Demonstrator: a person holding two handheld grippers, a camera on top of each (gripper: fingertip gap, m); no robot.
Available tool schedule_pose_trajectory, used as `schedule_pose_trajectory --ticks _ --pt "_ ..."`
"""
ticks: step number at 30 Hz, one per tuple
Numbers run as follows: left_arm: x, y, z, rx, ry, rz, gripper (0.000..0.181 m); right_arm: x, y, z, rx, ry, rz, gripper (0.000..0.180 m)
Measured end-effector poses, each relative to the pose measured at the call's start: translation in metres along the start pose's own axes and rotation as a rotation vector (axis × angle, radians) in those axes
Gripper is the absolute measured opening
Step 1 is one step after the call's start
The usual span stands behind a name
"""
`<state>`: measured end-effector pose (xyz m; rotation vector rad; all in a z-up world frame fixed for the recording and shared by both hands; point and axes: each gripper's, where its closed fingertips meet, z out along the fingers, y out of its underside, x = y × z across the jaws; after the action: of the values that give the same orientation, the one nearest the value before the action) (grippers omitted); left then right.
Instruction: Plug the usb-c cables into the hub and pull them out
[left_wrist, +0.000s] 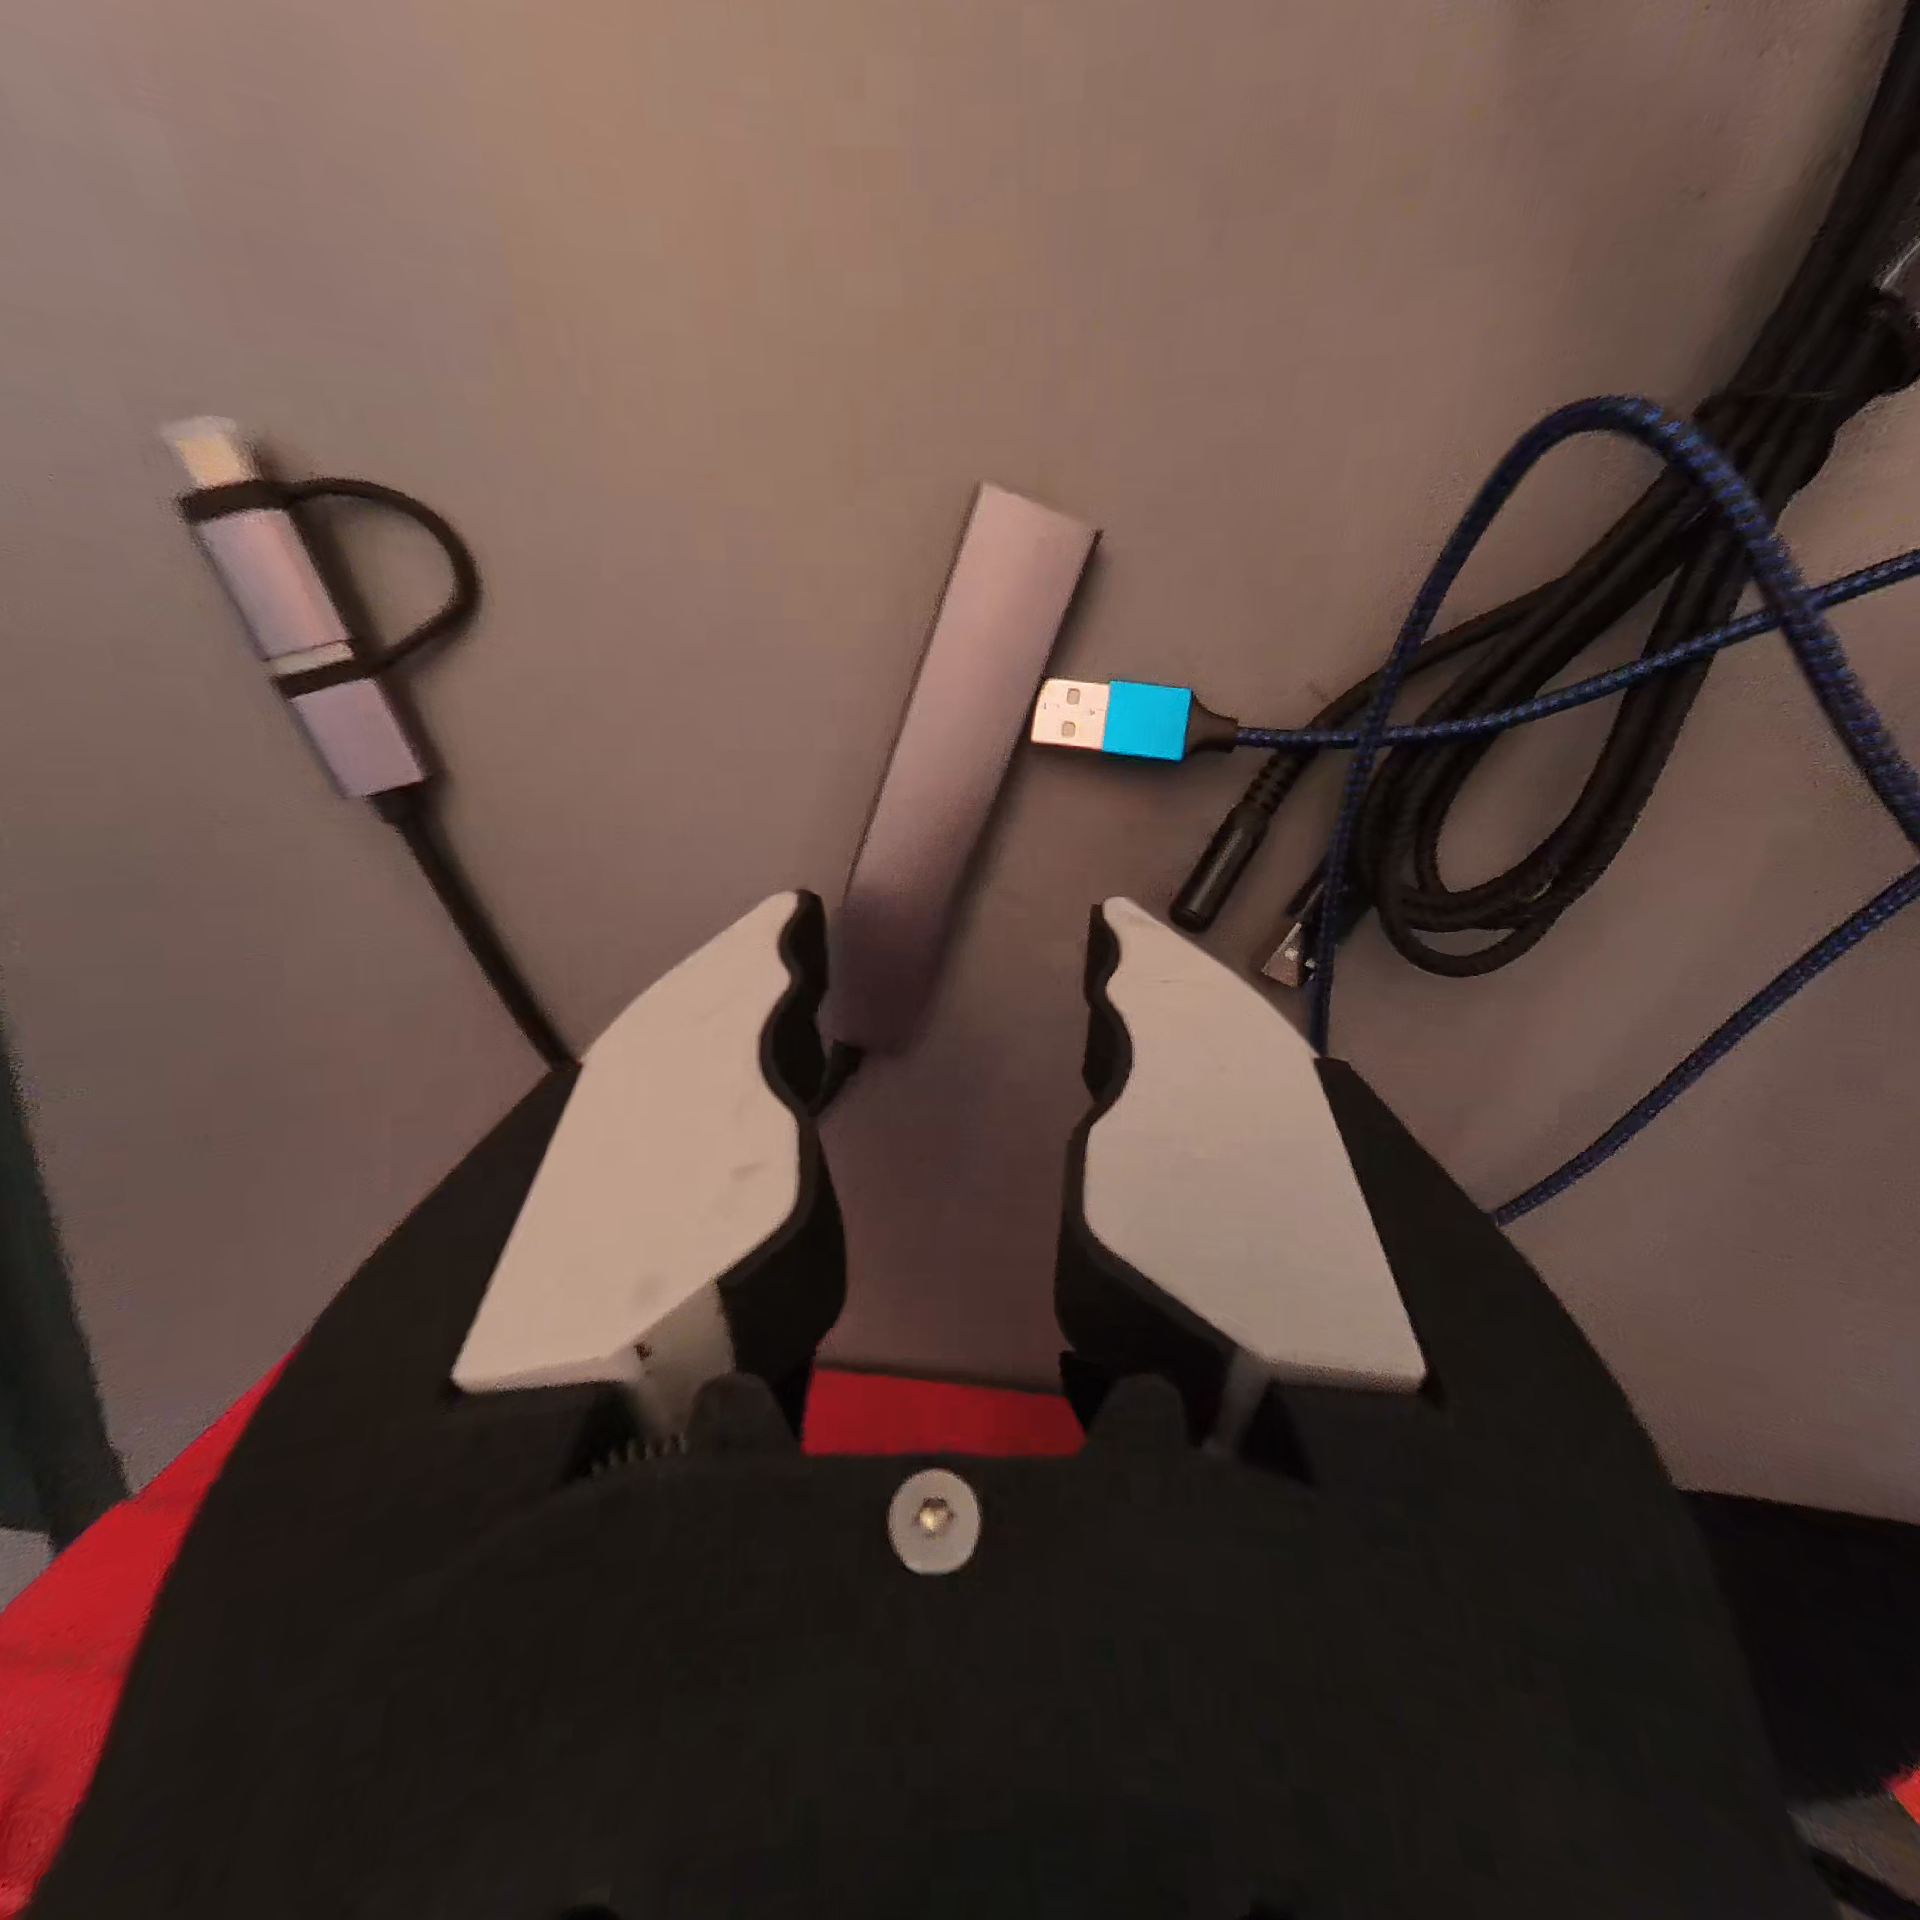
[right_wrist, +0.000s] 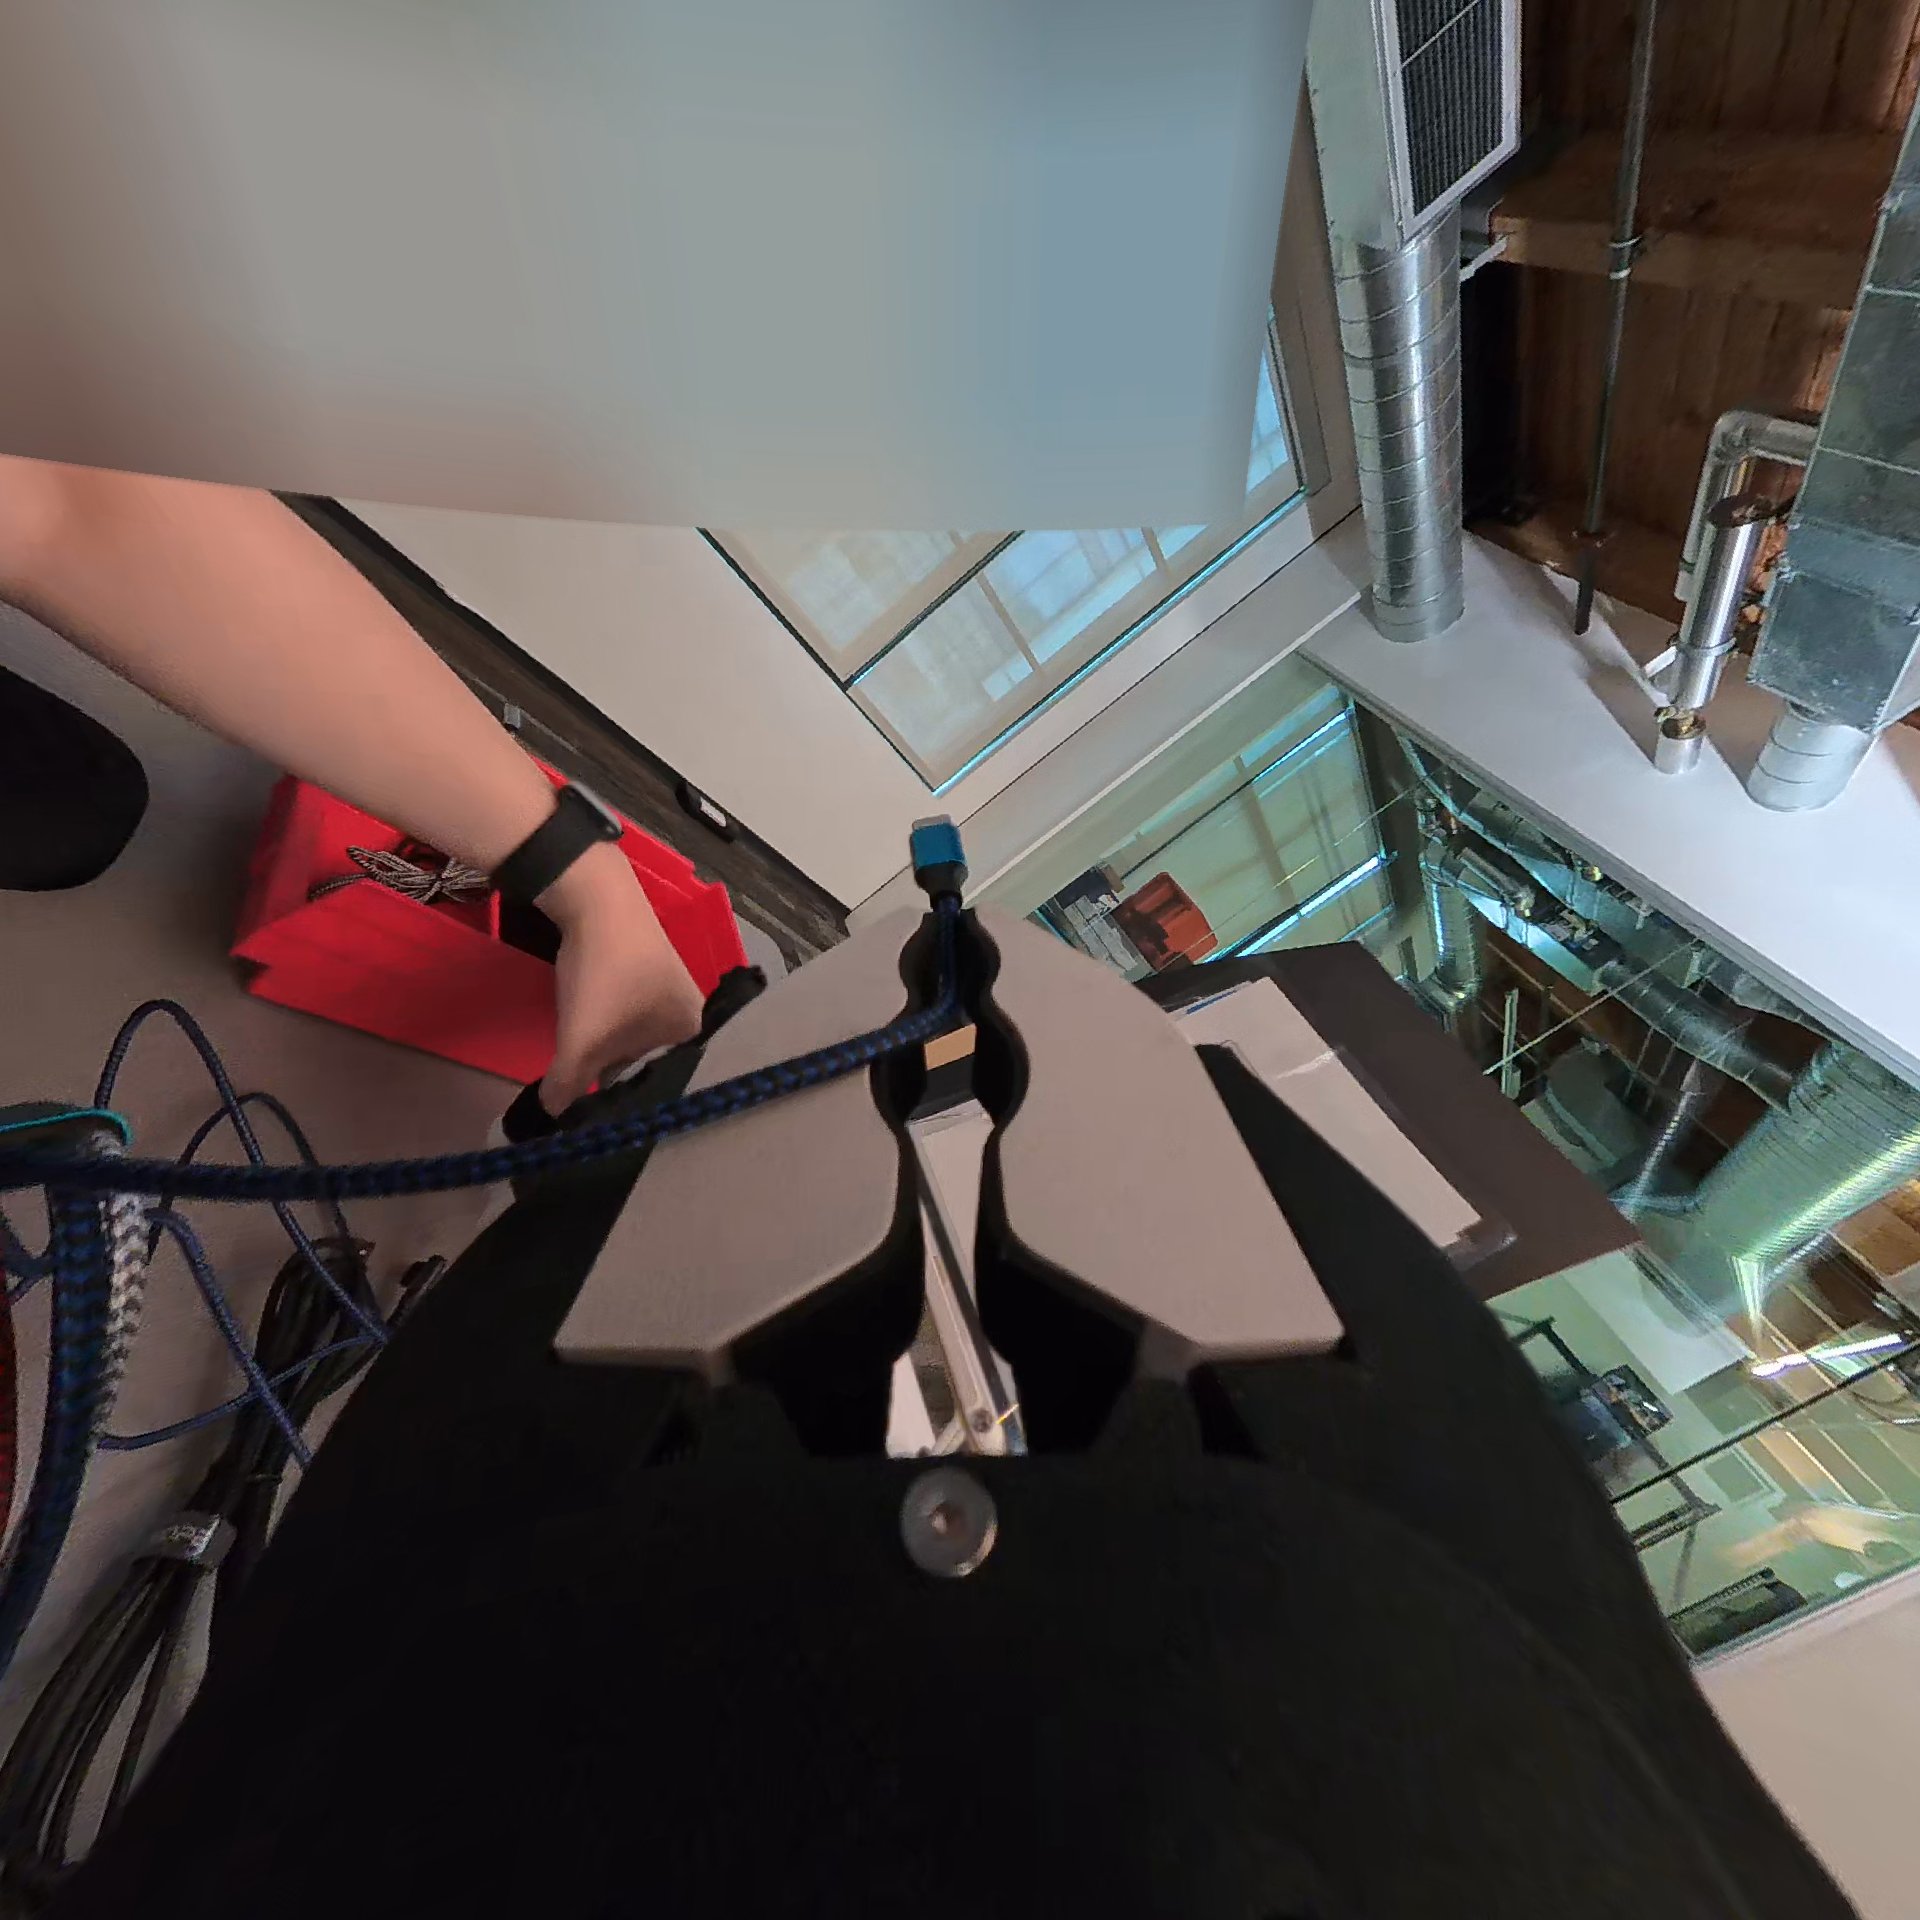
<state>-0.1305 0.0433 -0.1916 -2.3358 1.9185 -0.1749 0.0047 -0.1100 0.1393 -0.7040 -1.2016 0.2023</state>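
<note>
A plain grey tabletop (left_wrist: 727, 312) fills the left wrist view. The right wrist view tilts toward white walls (right_wrist: 665, 644), large glass windows (right_wrist: 997, 665) with daylight, shiny round metal ducts (right_wrist: 1403, 416) and what may be a brown wooden ceiling (right_wrist: 1714, 208).

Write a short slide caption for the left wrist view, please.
Open left gripper above a grey hub, with a blue USB-A plug lying beside it.

Matt brushed-metal hub (left_wrist: 966, 748), braided-fabric blue cable (left_wrist: 1621, 675), smooth matt grey table (left_wrist: 727, 260)
</note>
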Motion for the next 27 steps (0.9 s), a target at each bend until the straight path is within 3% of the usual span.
schedule_pose_trajectory --ticks 5,15,17,20,23,27 --pt "-0.005 0.013 0.013 -0.129 -0.036 0.049 0.042 0.006 -0.011 -0.011 0.044 0.019 0.001 0.003" --pt "-0.006 0.012 0.014 -0.195 -0.016 0.131 0.036 0.007 -0.014 -0.014 0.051 0.018 -0.005 0.003" --pt "-0.006 0.01 0.014 -0.206 -0.013 0.097 0.022 0.007 -0.013 -0.016 0.05 0.019 -0.006 0.003" --pt "-0.002 0.008 0.014 -0.232 0.004 -0.01 0.022 0.01 -0.012 -0.019 0.046 0.023 -0.005 0.003" --pt "0.004 -0.007 0.006 -0.11 0.064 -0.148 0.022 0.014 -0.01 -0.023 0.042 0.03 0.008 0.003" --pt "0.0 -0.038 -0.032 0.235 0.111 -0.363 0.022 0.017 0.006 -0.02 -0.023 0.032 0.029 0.003"
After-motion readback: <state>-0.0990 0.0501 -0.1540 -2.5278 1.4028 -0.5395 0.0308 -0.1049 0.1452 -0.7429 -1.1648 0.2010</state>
